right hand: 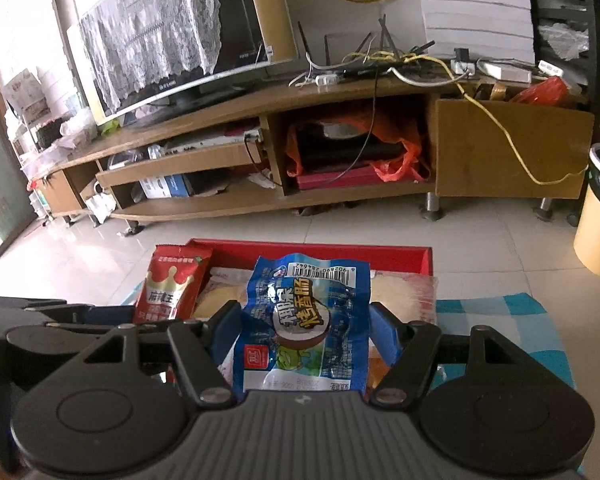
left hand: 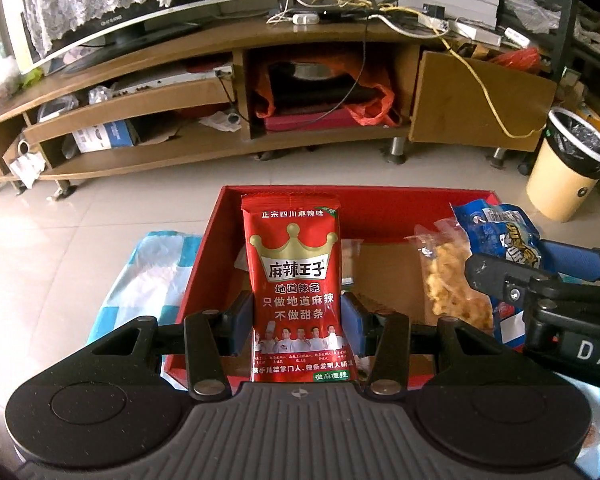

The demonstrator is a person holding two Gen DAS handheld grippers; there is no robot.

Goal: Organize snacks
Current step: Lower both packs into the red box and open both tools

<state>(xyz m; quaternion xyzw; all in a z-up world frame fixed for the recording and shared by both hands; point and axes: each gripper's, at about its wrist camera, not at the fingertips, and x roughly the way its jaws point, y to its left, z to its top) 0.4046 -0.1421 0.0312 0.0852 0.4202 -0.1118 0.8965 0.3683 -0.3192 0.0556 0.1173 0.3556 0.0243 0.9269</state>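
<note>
So two grippers are working here and each one is carrying exactly one snack. The left gripper point(left hand: 298, 322) is clamping a red packet point(left hand: 298, 280) upright between its blue pads, holding it over the near left part of the red box point(left hand: 340, 192). The packet is reading 麻辣王子 under a gold crown, with 正宗四川麻辣味 along the top, then 地道辣条, 只做地道麻辣 and 不做甜条, and five little chefs are lining up near the bottom beside a green tag saying 微麻微辣.

The right gripper point(right hand: 300, 330) is squeezing a blue packet point(right hand: 304, 320) the same way, over the near middle of the box. It's showing 椰果 and 烤香肠 around a round coconut picture, a small red logo I can't read, and a barcode at the far end with digits too warped to trust.

Inside the box I'm counting one clear bag of yellow crunchy bits point(left hand: 452, 280) on the right in the left camera, and the right camera is showing a couple of pale wrapped things behind the blue packet, too hidden to count properly. The box is sitting on a blue and white checked cloth point(right hand: 500, 312).

Far side: one TV stand point(left hand: 300, 36) holding one lace-draped TV point(left hand: 112, 4), and one cream bin point(left hand: 568, 168) on the right
</note>
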